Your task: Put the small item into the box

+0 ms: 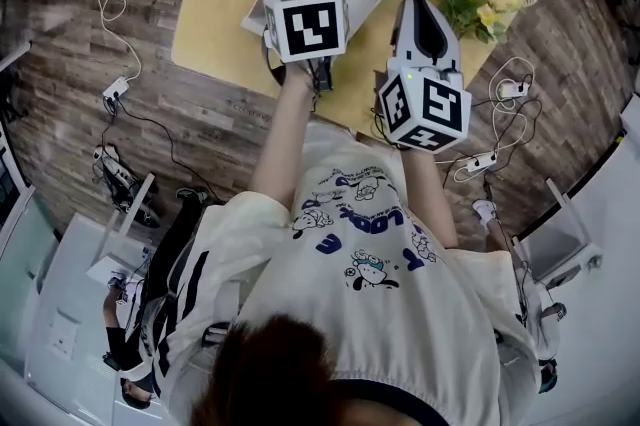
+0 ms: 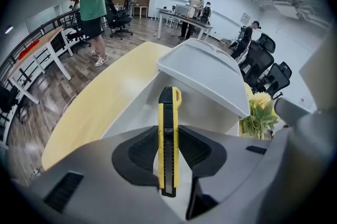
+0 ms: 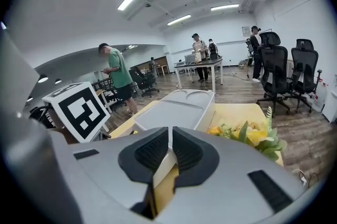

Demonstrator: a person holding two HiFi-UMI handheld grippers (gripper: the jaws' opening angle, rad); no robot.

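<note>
The left gripper (image 2: 168,136) clamps the knife (image 2: 169,107) upright by its middle, so its end points at the open box (image 2: 134,112) on the table (image 2: 89,107). The right gripper (image 3: 169,136) hangs beside it, its 2 jaws together on nothing, likely keeping clear.

The knife (image 2: 168,144) looks like glossy yellow plastic with ribbed black bits. The box (image 2: 202,73) is matt grey plastic, and the tabletop (image 2: 100,107) is smooth.
</note>
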